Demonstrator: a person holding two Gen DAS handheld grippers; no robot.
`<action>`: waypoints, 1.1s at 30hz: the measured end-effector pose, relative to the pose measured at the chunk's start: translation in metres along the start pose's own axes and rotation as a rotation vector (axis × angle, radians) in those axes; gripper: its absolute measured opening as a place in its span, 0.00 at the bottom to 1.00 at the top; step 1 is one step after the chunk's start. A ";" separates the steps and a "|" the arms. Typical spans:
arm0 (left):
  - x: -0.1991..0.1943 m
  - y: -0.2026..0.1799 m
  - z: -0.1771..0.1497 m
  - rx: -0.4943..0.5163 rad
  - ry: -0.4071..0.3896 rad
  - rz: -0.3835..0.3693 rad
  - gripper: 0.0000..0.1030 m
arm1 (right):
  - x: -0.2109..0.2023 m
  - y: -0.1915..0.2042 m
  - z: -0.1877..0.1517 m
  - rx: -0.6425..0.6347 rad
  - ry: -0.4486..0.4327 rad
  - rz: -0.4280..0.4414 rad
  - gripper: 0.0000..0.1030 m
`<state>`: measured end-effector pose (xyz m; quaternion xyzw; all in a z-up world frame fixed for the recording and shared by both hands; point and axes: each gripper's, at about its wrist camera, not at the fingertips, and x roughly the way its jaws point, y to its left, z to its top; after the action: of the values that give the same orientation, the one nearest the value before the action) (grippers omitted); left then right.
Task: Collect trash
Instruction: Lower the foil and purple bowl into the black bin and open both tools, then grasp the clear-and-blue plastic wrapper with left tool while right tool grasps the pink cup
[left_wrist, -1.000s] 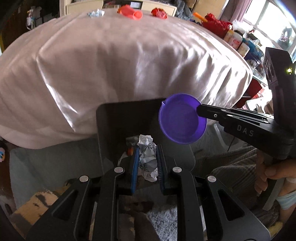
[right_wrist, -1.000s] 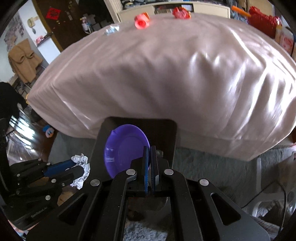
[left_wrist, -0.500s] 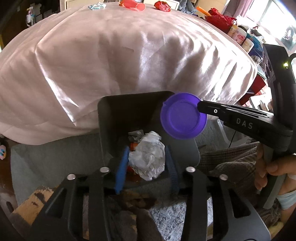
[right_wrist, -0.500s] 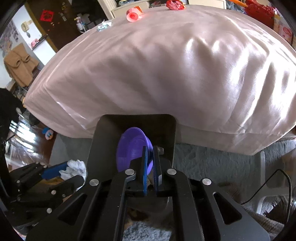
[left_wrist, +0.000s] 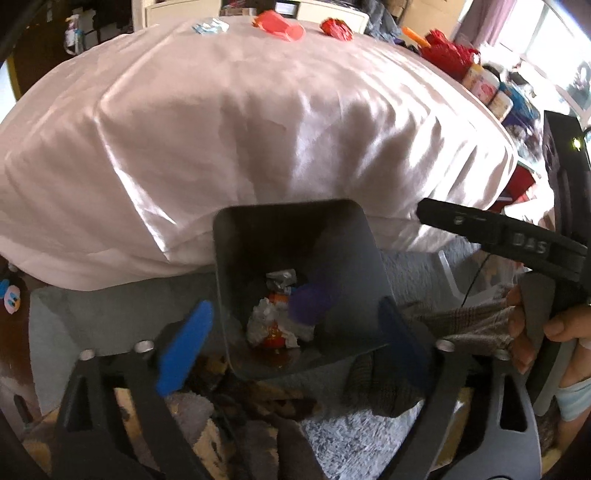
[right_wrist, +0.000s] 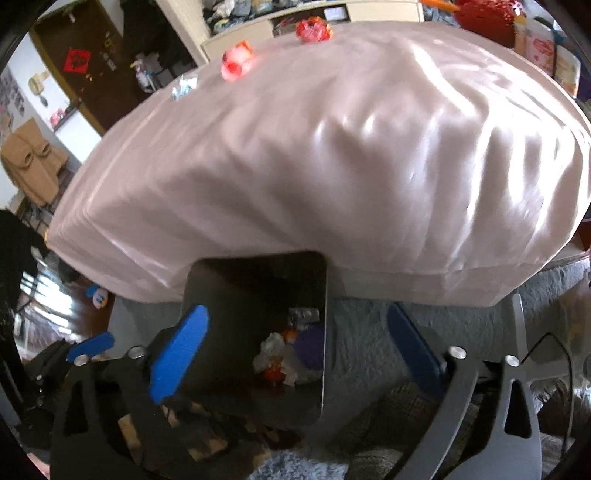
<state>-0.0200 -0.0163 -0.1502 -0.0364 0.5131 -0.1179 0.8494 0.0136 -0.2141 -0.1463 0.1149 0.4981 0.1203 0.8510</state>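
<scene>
Opening wide over the dark bin (left_wrist: 295, 229), the left gripper (left_wrist: 291, 339) and right gripper (right_wrist: 295, 347) grip nothing, with the crumpled paper (left_wrist: 266, 321) and purple lid (left_wrist: 308, 304) lying inside it near the pink bed (left_wrist: 240, 129).

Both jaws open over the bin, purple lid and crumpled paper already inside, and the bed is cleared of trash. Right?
Not quite: the bed is not cleared. The left wrist view shows a red cup, a red wrapper and a silvery wrapper at its far edge. The rest holds: both sets of jaws are opening, nothing between them, and the purple lid and crumpled paper lie in the bin.
</scene>
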 end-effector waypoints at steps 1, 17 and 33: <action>-0.004 0.001 0.002 -0.009 -0.004 -0.010 0.90 | -0.004 0.000 0.004 0.007 -0.011 0.007 0.96; -0.067 0.050 0.101 0.026 -0.119 0.045 0.92 | -0.054 0.000 0.125 0.016 -0.164 -0.006 0.96; -0.003 0.102 0.236 -0.009 -0.145 0.193 0.92 | 0.052 0.065 0.232 -0.077 -0.103 0.008 0.91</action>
<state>0.2028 0.0689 -0.0552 0.0011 0.4522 -0.0304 0.8914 0.2361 -0.1538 -0.0580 0.0903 0.4480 0.1367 0.8789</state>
